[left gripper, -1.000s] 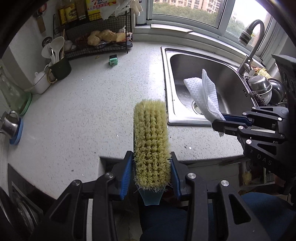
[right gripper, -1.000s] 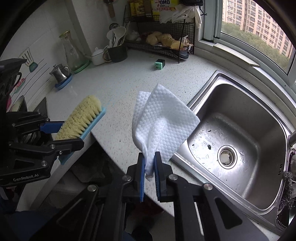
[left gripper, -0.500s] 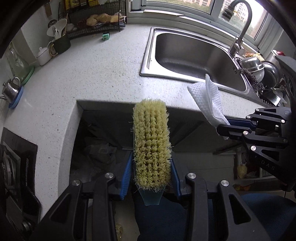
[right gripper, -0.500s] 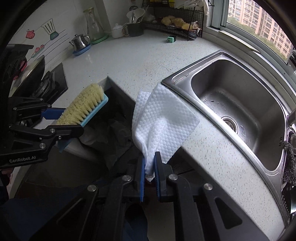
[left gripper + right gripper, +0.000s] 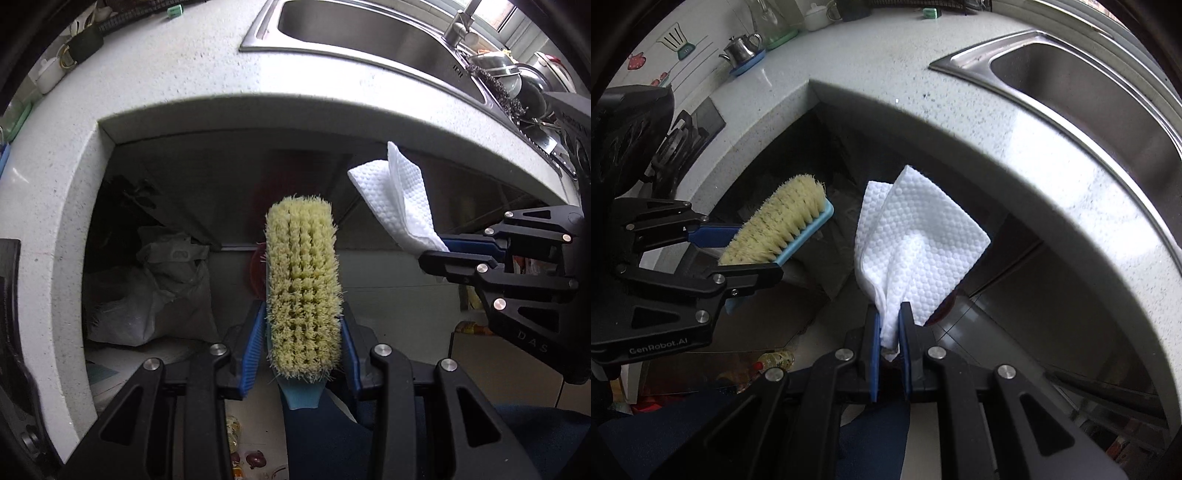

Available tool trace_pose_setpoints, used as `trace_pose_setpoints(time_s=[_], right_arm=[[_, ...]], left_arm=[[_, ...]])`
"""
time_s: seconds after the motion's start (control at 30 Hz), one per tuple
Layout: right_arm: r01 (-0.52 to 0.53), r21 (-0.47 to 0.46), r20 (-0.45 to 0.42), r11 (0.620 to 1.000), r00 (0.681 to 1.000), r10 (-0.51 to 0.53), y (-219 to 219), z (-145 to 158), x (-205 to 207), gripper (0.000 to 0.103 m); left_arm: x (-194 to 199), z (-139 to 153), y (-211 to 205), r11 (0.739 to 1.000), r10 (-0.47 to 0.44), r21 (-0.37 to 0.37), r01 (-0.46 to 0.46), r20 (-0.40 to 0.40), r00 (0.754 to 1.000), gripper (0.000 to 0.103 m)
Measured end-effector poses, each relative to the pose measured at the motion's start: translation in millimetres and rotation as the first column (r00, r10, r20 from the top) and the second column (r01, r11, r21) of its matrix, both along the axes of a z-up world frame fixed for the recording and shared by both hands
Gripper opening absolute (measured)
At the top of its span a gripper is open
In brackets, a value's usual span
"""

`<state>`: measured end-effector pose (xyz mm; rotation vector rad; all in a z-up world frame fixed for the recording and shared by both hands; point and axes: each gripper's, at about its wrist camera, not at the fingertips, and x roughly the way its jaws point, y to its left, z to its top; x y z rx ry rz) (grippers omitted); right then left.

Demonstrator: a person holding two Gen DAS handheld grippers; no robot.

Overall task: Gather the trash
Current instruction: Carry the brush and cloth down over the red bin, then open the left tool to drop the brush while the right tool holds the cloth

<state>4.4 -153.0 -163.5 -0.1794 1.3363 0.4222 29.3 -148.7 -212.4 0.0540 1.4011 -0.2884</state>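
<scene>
My left gripper is shut on a scrubbing brush with yellow bristles and a light blue back; its bristles face the camera. In the right wrist view the same brush sticks out to the left, held by the left gripper. My right gripper is shut on a folded white paper towel, which stands up from the pads. The towel and the right gripper also show at the right of the left wrist view. Both grippers hang below the countertop edge, pointing steeply down.
Under the counter lies a dark recess with a grey bag and a red object behind the brush. The steel sink is set in the speckled counter above. A kettle stands at the far left. Small items litter the floor.
Both grippers have sunk from above the counter to below its edge and tilted further down. The brush and towel stay gripped. The sink and counter slid up in both views.
</scene>
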Motion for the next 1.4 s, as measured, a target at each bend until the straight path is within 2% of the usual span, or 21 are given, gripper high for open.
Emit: trace_pose_setpoints(time_s=[0.13, 0.3, 0.5, 0.7, 0.9, 0.93, 1.03, 1.23, 1.4], right_arm=[[-0.015, -0.038, -0.038, 0.999, 0.999, 0.013, 7, -36, -2, 0.008], [-0.002, -0.057, -0.086, 0.998, 0.996, -0.003, 9, -86, 4, 0.008], [0.017, -0.114, -0.104, 0.993, 0.994, -0.029, 4, -156, 19, 0.008], [0.027, -0.101, -0.138, 0.995, 0.99, -0.041, 0, -227, 41, 0.009], [-0.004, -0.083, -0.174, 0.997, 0.985, -0.011, -3, -302, 53, 0.008], [-0.04, -0.051, -0.213, 0.998, 0.977, 0.028, -4, -315, 54, 0.008], [-0.043, -0.046, -0.234, 0.998, 0.972, 0.031, -6, -349, 56, 0.009], [-0.041, -0.033, -0.251, 0.999, 0.967, 0.031, -9, -387, 63, 0.009], [-0.032, -0.021, -0.251, 0.999, 0.968, 0.025, -21, -397, 62, 0.009]], left_arm=[[-2, -43, 4, 0.999, -0.032, 0.011, 0.032, -0.045, 0.998, 0.035], [7, -94, 13, 1.0, -0.031, -0.002, 0.031, -0.078, 0.997, 0.035], [28, -176, 16, 1.0, -0.013, -0.005, 0.012, -0.123, 0.992, 0.035], [50, -256, 15, 0.999, -0.044, -0.014, 0.042, -0.149, 0.988, 0.035], [68, -336, 11, 0.999, -0.04, -0.008, 0.04, -0.178, 0.983, 0.035], [71, -349, 10, 0.999, -0.039, -0.007, 0.038, -0.179, 0.983, 0.035], [75, -380, 2, 0.999, -0.036, -0.005, 0.036, -0.185, 0.982, 0.035], [81, -425, -3, 1.0, -0.024, -0.012, 0.022, -0.216, 0.976, 0.035], [87, -449, -4, 1.0, -0.025, 0.005, 0.027, -0.224, 0.974, 0.035]])
